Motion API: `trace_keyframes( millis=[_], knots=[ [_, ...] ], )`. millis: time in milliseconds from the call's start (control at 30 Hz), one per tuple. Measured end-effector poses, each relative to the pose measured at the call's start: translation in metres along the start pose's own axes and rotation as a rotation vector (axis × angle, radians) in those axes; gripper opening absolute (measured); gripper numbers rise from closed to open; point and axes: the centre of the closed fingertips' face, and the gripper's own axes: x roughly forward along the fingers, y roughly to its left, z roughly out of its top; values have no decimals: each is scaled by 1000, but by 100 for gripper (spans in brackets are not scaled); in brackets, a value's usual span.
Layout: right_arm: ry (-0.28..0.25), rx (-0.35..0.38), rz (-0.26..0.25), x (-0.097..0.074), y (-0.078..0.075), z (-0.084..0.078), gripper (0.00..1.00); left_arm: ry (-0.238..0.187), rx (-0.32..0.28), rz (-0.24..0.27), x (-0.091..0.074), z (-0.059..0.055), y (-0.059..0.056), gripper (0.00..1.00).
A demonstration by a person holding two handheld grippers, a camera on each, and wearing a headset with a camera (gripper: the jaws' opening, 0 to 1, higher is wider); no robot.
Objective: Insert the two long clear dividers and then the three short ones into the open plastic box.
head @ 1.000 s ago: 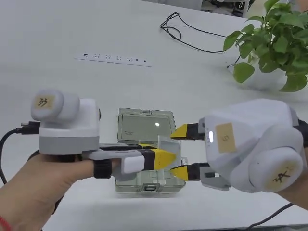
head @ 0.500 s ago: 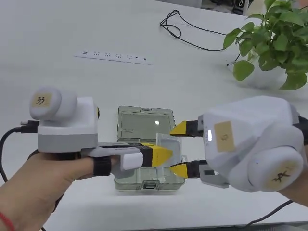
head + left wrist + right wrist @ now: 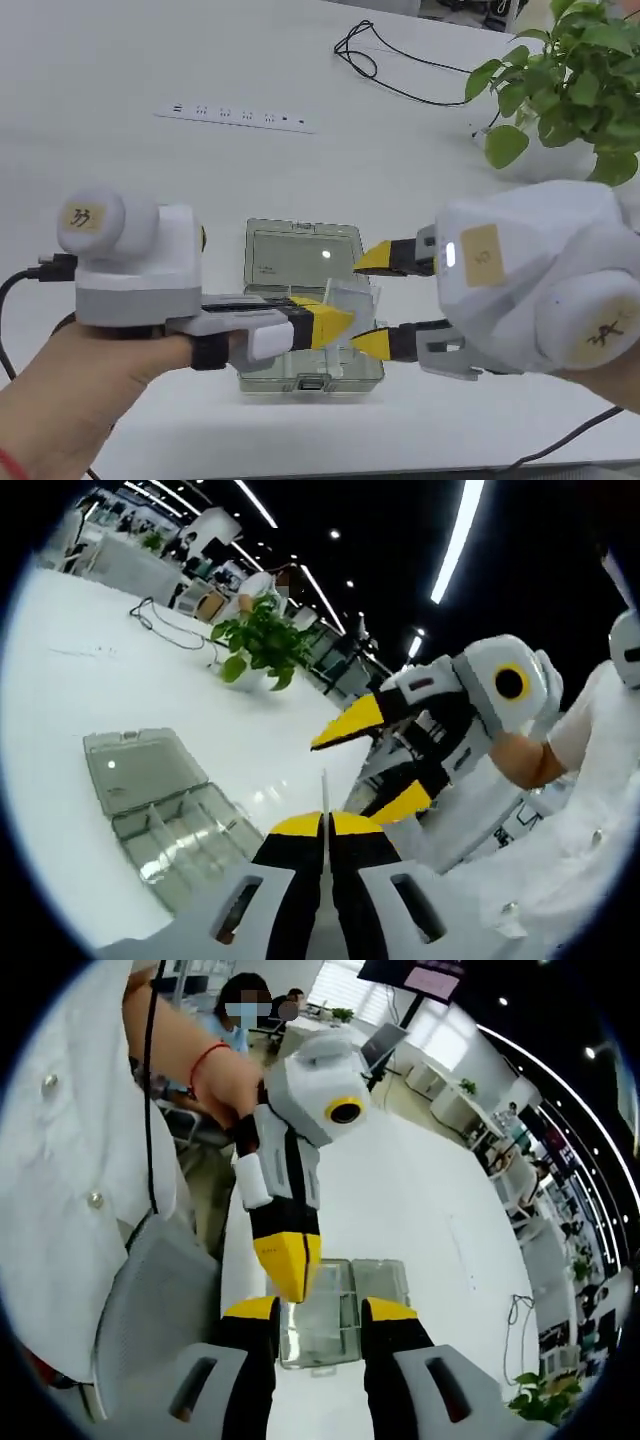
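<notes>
Pinching a clear divider point(image 3: 352, 298) edge-on between closed jaws, the left gripper point(image 3: 338, 322) hovers over the open plastic box point(image 3: 300, 258), which lies just beneath its tips. Facing it from the right, the right gripper point(image 3: 356, 306) has its jaws spread wide, gripping nothing, the divider's free end standing between them.

In the head view the left gripper point(image 3: 335, 322) and right gripper point(image 3: 358, 305) cover the front of the open plastic box point(image 3: 300, 252), so its compartments cannot be counted. The clear divider point(image 3: 352, 297) shows edge-on in the left gripper view, its length unclear. The picture's right edge crops the potted plant point(image 3: 560, 90).
</notes>
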Motion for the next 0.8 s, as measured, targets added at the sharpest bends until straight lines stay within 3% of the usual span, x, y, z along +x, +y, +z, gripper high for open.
trace_keyframes(
  millis=[133, 267, 367, 467, 567, 800],
  knots=[
    [-86, 108, 123, -11, 2, 10, 25, 33, 182, -50, -3, -4, -10, 0],
    [-93, 111, 225, -15, 2, 8, 20, 34, 310, -88, -7, -4, -16, 0],
    [-114, 134, 309, -17, 7, 12, 17, 10, 343, -103, -11, 2, -18, 0],
    [-118, 143, 361, -17, 10, 14, 15, -4, 397, -117, -13, 6, -20, 0],
    [-115, 140, 385, -14, 10, 14, 13, -9, 430, -135, -13, 8, -23, 0],
    [-100, 106, 443, -10, 25, 21, 9, -2, 457, -146, -11, 7, -25, 0]
  ],
)
